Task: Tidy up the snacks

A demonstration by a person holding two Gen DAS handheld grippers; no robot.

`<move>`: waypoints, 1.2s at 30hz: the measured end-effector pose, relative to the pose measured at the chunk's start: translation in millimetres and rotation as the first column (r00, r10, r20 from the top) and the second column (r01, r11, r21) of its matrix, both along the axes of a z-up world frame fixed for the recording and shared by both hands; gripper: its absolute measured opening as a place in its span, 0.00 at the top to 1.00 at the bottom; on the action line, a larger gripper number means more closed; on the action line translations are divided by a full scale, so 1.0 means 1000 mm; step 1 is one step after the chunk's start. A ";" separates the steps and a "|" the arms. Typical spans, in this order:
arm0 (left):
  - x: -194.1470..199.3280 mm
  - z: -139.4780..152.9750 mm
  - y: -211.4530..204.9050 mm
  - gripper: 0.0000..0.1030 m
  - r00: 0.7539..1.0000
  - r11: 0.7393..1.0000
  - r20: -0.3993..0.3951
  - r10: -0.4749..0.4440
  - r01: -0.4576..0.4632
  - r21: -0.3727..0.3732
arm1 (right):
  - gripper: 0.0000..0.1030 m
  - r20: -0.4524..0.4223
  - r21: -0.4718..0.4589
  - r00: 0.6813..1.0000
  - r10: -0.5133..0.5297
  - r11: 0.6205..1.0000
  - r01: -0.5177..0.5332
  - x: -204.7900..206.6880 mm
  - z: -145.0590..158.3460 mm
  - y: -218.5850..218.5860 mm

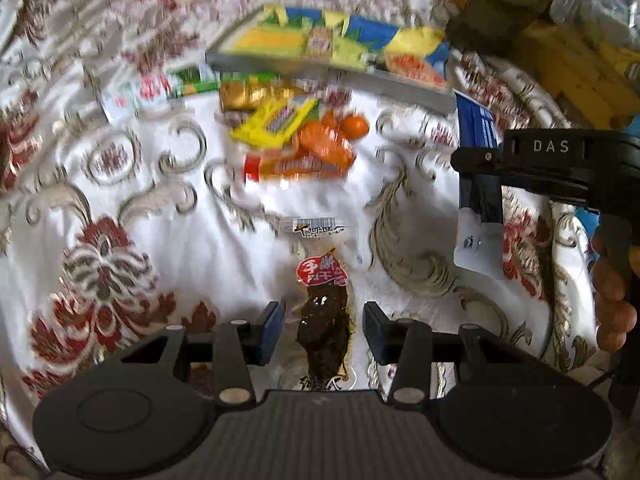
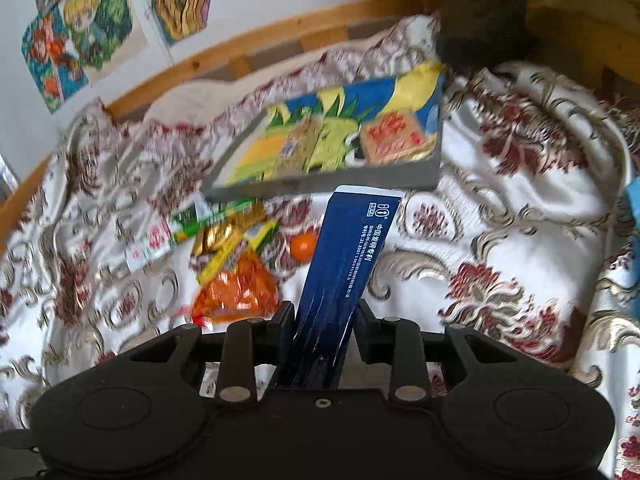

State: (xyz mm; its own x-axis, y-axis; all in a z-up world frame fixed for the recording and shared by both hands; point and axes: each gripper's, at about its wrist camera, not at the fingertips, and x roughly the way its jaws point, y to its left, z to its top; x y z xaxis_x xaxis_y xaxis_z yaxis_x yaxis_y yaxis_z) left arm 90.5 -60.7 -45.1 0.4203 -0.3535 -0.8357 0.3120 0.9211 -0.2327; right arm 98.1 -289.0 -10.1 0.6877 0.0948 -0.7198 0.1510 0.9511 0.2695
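Bare floral white-and-red cloth point(image 1: 120, 208) lay open left and right of the clear-wrapped dark snack packet point(image 1: 324, 320). Ahead, a heap of orange and yellow wrappers point(image 1: 296, 140) blocked the way to the shallow grey cartoon-printed tray point(image 2: 332, 148).

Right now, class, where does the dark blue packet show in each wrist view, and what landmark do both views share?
Left wrist view: the dark blue packet hangs at the right edge, clamped in the right tool.
Right wrist view: it stands up at centre, between that tool's fingers.
Shared landmark: the colourful box on the patterned cloth, with the loose snack pile beside it.
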 end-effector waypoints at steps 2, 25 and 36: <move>-0.001 0.009 0.001 0.53 0.999 1.000 0.044 0.011 -0.010 -0.015 | 0.67 0.034 0.005 0.999 -0.016 1.000 0.016 -0.003 0.006 -0.005; 0.172 0.073 -0.068 0.53 0.936 0.981 0.307 0.171 -0.134 -0.139 | 0.67 0.391 -0.126 0.920 -0.019 0.989 0.074 0.106 0.014 -0.056; 0.272 0.035 -0.125 0.52 0.936 0.976 0.305 0.175 -0.125 -0.177 | 0.67 0.433 -0.126 0.900 -0.057 0.984 0.123 0.181 0.001 -0.099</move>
State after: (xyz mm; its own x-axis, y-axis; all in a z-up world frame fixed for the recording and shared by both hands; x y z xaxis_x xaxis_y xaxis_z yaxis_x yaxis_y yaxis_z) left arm 362.8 -185.3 -10.4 0.7125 -0.3782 -0.5909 0.2537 0.9242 -0.2856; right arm 278.7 -388.3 -9.2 0.9319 -0.0659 -0.3567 0.1399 0.9725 0.1859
